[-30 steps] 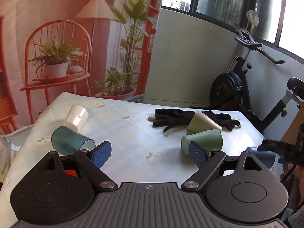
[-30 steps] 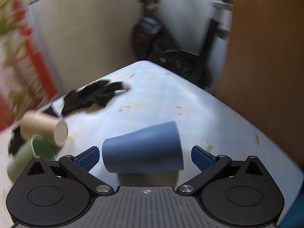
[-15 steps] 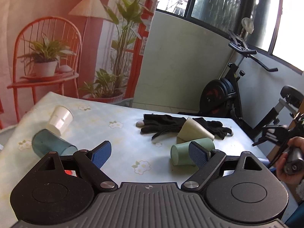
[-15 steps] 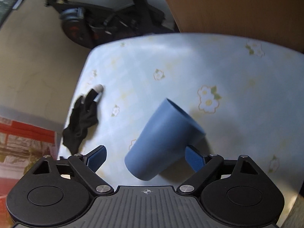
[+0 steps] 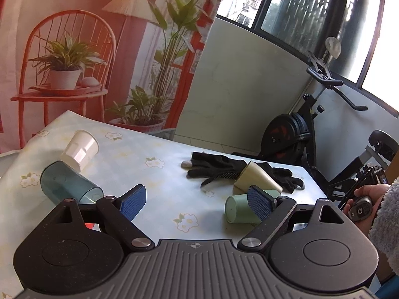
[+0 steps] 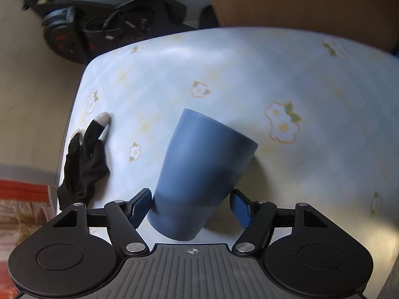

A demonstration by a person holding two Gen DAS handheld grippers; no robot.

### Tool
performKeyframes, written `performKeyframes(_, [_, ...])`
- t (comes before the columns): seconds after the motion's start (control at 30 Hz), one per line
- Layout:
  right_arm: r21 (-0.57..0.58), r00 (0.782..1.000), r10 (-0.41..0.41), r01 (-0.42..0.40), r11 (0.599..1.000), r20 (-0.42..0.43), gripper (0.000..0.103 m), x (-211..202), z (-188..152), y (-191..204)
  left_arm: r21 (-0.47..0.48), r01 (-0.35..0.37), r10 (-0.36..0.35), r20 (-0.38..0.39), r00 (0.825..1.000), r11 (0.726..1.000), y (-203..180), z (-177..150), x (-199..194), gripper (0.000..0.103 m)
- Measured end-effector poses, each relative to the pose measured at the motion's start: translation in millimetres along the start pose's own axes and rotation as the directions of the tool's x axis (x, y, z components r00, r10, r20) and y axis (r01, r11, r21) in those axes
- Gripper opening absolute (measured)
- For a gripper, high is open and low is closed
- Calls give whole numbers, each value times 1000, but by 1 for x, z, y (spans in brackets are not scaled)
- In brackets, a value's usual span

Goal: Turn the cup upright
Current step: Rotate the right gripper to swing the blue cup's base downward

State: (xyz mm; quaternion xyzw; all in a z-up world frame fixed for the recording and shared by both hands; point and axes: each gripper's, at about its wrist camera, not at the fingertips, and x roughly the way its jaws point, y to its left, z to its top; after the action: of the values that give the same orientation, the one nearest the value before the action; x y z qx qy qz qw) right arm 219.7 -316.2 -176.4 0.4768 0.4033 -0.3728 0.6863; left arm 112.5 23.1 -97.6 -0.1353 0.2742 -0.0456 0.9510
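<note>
Blue cup (image 6: 199,172), lying on its side on the flowered tablecloth (image 6: 249,74), seen from the right wrist camera. Its closed base points toward the camera and its open rim points away, up and to the right. The right gripper (image 6: 192,205) straddles the base end with its jaws apart: the left pad (image 6: 141,204) is at or just beside the cup wall, whether touching cannot be told, and the right pad (image 6: 240,206) stands clear of it. A black glove (image 6: 84,162) lies at the left edge of the table, well apart from the cup, with an exercise bike (image 6: 69,32) on the floor beyond.

Left wrist camera: the left gripper (image 5: 197,201) hangs above the near side of the table (image 5: 139,164), jaws wide apart and holding nothing. Four other cups lie on their sides. A teal cup (image 5: 67,184) and a white cup (image 5: 81,148) lie together at the left; a green cup (image 5: 239,209) lies at the right, partly hidden behind the right pad (image 5: 260,204), with a beige cup (image 5: 256,178) just behind it, resting against black gloves (image 5: 224,165). At the far right edge, the person's right hand (image 5: 366,201) grips a handle. A plant backdrop (image 5: 99,49) hangs behind the table.
</note>
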Motion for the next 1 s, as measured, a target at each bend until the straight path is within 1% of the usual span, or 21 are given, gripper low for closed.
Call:
performKeyframes(0.1, [-91,1000,23,-22,996,4,62,2,2,6,-6,1,-1,-7,1000,1000,1,-1,1,90])
performKeyframes(0.17, [-170,999,45,-45,984,-5,61,6,4,11,-5,0,0,-13,1000,1000,1,-2,1,90])
performKeyframes(0.27, [-278,996,68,-81,957,-58,57,13,9,19,-3,-1,1,-23,1000,1000,0,-5,1,90])
performKeyframes(0.37, [-367,994,70,-97,925,-86,57,17,11,27,1,-5,5,-26,1000,1000,0,-6,-1,90])
performKeyframes(0.47, [-466,995,36,-73,882,-88,56,22,11,41,4,-9,9,-28,1000,1000,-1,-5,-1,90])
performKeyframes(0.57, [-548,998,3,-36,836,-60,56,23,7,53,10,-16,16,-29,999,1000,-3,-6,-1,90])
performKeyframes(0.67, [-626,999,-27,9,780,-20,56,26,4,67,50,-31,32,-7,999,998,-8,-6,-4,90])
performKeyframes(0.7, [-639,1000,-26,14,769,-9,57,26,5,70,59,-29,30,-1,1000,998,-10,-6,-6,90])
performKeyframes(0.77, [-657,1000,-22,25,753,12,63,27,7,75,63,-18,18,-1,1000,998,-11,-5,-6,90])
performKeyframes(0.83, [-678,999,-27,46,734,39,67,29,8,80,60,-11,12,-7,1000,998,-12,-6,-6,90])
performKeyframes(0.9, [-696,998,-24,58,716,57,66,31,9,84,56,-11,12,-14,1000,998,-11,-7,-4,90])
performKeyframes(0.93, [-704,998,-30,63,708,59,63,35,9,86,53,-11,12,-19,1000,999,-10,-8,-2,90])
performKeyframes(1.0, [-704,997,-35,71,707,66,64,38,8,88,45,-14,15,-30,999,999,-9,-9,1,90])
